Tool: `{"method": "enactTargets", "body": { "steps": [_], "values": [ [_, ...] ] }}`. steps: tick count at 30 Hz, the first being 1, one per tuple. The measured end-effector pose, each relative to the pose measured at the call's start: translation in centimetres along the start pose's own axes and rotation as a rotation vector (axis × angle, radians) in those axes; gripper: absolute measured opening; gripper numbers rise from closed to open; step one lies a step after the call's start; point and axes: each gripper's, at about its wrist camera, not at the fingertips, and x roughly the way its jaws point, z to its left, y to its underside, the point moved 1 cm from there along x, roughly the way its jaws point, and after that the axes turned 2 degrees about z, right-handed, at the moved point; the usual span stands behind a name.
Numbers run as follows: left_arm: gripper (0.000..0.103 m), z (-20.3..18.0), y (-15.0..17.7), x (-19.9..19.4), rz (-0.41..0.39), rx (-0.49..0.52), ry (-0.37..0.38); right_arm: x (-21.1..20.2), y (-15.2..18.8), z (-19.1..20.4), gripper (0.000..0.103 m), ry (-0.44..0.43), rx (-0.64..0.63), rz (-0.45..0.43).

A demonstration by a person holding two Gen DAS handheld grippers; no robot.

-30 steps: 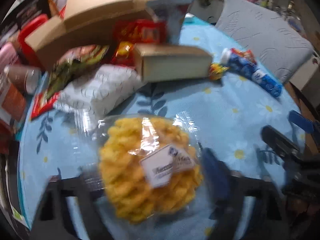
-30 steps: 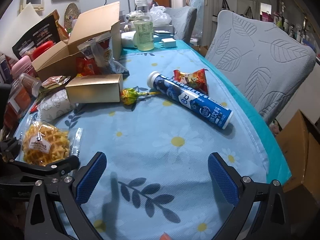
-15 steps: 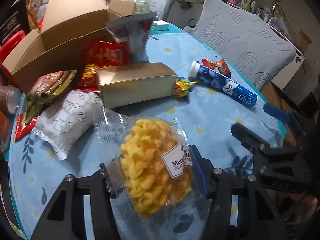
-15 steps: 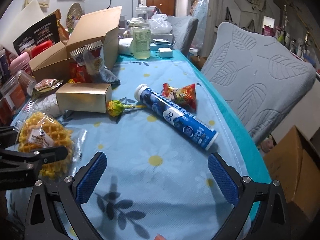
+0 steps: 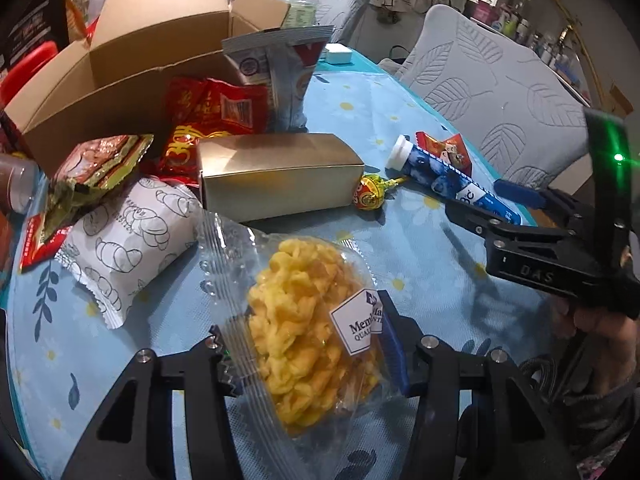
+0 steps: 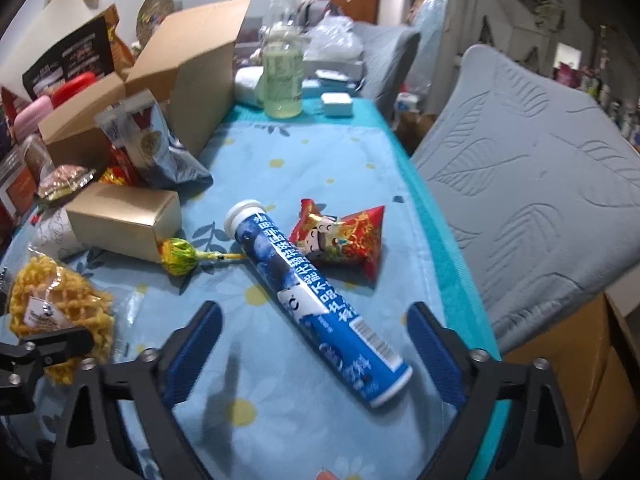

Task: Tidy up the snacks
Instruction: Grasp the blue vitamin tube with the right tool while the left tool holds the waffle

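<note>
A clear bag of yellow waffle snacks [image 5: 296, 320] stands tilted between the fingers of my left gripper [image 5: 306, 352]. Its jaws are closing and both pads press on the bag's sides. The same bag [image 6: 60, 312] shows at the left in the right wrist view. My right gripper [image 6: 314, 320] hovers over a blue tablet tube [image 6: 316, 300] lying on the flowered tablecloth [image 6: 304, 160]. Its jaws are closing, the tube's lower end lies between them, and neither pad touches it. The right gripper [image 5: 496, 204] also appears at the right of the left wrist view.
An open cardboard box [image 5: 120, 80] stands at the back left with snack packets leaning against it. In front lie a gold box [image 5: 280, 176], a white croissant packet [image 5: 128, 240], a lollipop [image 6: 180, 258] and a red packet [image 6: 344, 240]. A grey chair [image 6: 540, 200] borders the table's right edge.
My left jaws have narrowed onto the waffle bag, which now stands more upright. My right gripper has moved over the blue tube and its jaws have begun to narrow.
</note>
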Motion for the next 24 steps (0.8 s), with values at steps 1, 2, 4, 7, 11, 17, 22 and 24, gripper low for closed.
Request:
{"method": "enactTargets", "body": {
  "steps": [1,2,4,7,11,17,22,24],
  "values": [
    [0.052,0.1,-0.1,0.1,0.006,-0.009,0.004,0.5,-0.2,-0.2,0.081,-0.025,-0.004,0.022],
    [0.052,0.1,-0.1,0.0,0.008,-0.01,0.006,0.8,-0.3,-0.3,0.075,-0.044,-0.003,0.035],
    [0.052,0.0,-0.2,0.0,0.011,-0.006,0.01,1.5,-0.3,-0.2,0.068,-0.108,-0.008,0.067],
    [0.052,0.5,-0.1,-0.2,0.011,-0.017,0.023,1.6,0.1,0.8,0.041,-0.086,-0.066,0.083],
    [0.052,1.3,0.1,-0.3,0.009,-0.043,0.043,0.2,0.8,1.7,0.028,-0.097,-0.074,0.063],
    [0.052,2.3,1.9,-1.4,-0.002,-0.05,0.036,-2.8,3.0,3.6,0.028,-0.139,-0.057,0.058],
    [0.052,4.0,3.9,-2.8,-0.017,-0.073,0.019,-4.4,4.3,6.4,0.028,-0.15,-0.07,0.041],
    [0.052,5.0,4.5,-3.4,-0.028,-0.084,0.004,-4.8,4.7,7.5,0.028,-0.19,-0.06,0.048]
  ]
}}
